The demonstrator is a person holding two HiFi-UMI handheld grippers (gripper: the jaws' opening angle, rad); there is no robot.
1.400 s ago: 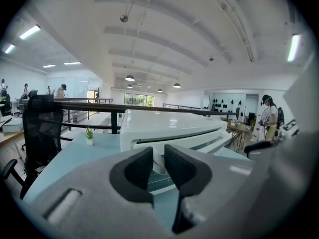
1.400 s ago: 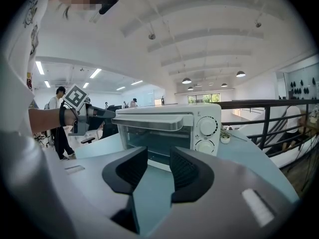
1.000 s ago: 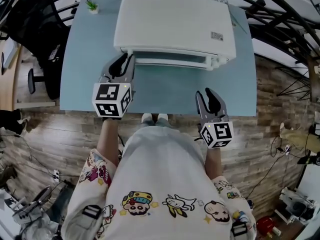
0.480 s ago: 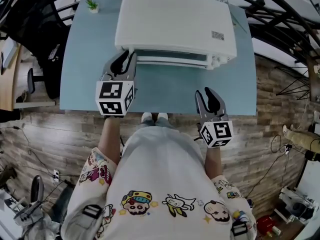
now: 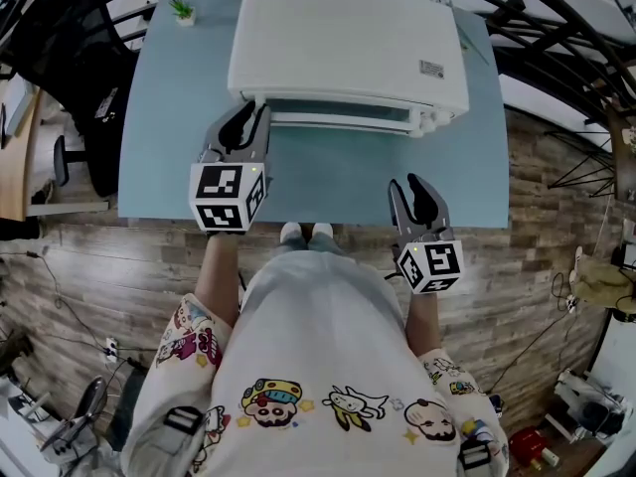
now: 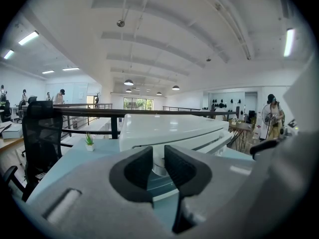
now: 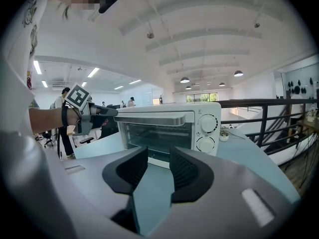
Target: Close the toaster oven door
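Note:
The white toaster oven (image 5: 348, 43) stands at the back of the blue table (image 5: 328, 187). In the right gripper view its glass door (image 7: 159, 136) stands upright against the front, with the handle bar (image 7: 154, 118) along the top. My left gripper (image 5: 247, 115) sits at the left end of that handle (image 5: 338, 119); its tips seem to touch it, seen as the left gripper (image 7: 102, 111) from the right side. Its jaws (image 6: 158, 156) show a narrow gap with nothing gripped. My right gripper (image 5: 414, 185) hovers open over the table's front edge, well short of the oven.
A small potted plant (image 5: 183, 11) stands at the table's back left corner. A black office chair (image 5: 84, 78) is left of the table, and dark railings run behind it. Wooden floor lies below the front edge. Two knobs (image 7: 207, 133) sit right of the door.

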